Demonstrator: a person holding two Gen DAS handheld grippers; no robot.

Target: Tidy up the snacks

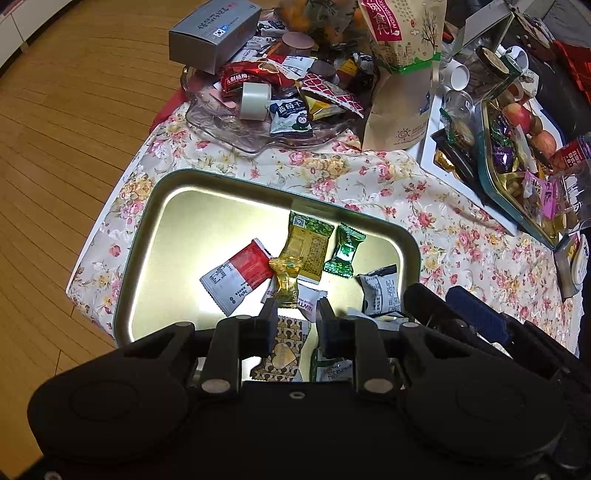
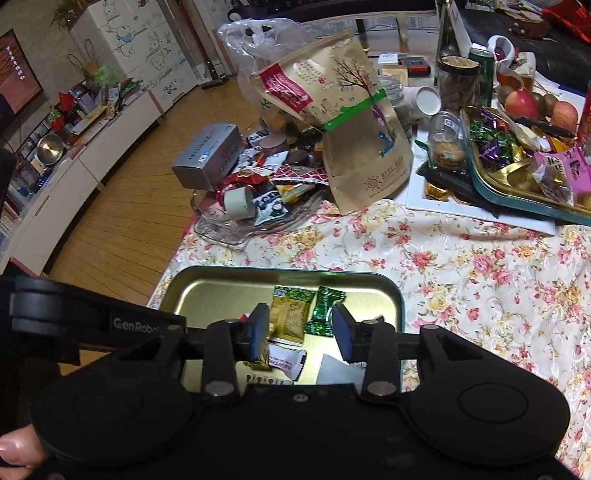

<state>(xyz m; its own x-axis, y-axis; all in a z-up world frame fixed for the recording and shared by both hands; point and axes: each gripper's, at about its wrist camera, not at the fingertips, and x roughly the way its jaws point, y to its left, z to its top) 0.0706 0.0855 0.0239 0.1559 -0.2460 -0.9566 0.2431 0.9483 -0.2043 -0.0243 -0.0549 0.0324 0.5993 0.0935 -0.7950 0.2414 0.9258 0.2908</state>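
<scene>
The snacks were found in two places: a few wrapped pieces lay inside a shallow gold-lined tin tray [image 1: 177, 206] directly beneath and ahead of both sets of fingers, and a larger heap was piled in a clear glass dish [image 1: 221, 125] well beyond the fingertips. The left gripper [image 1: 297, 314] was held over the near part of the tray with its fingers [image 1: 271, 317] parted by a narrow gap; no wrapper was seen pressed between the pads. A gold-wrapped candy [image 1: 286, 277] lay just ahead of the left fingertips, with a red-and-white packet [image 1: 240, 275] beyond the left finger and a yellow-green packet [image 1: 306, 247] further ahead. A green candy [image 1: 343, 254] was located ahead of the right finger of that gripper, beside the yellow-green packet. The right gripper [image 2: 299, 330] was positioned over the same tray with its blue-padded fingers [image 2: 341, 332] standing apart, and nothing was gripped between them; the green candy and the yellow-green packet were seen in the gap, lying on the tray floor below. The tray rested on a floral tablecloth [image 2: 461, 280]. A tan paper bag [image 2: 351, 122] stood far ahead of the fingers, beside the glass dish, and a grey box [image 1: 214, 33] rested on the far edge of the heap.
</scene>
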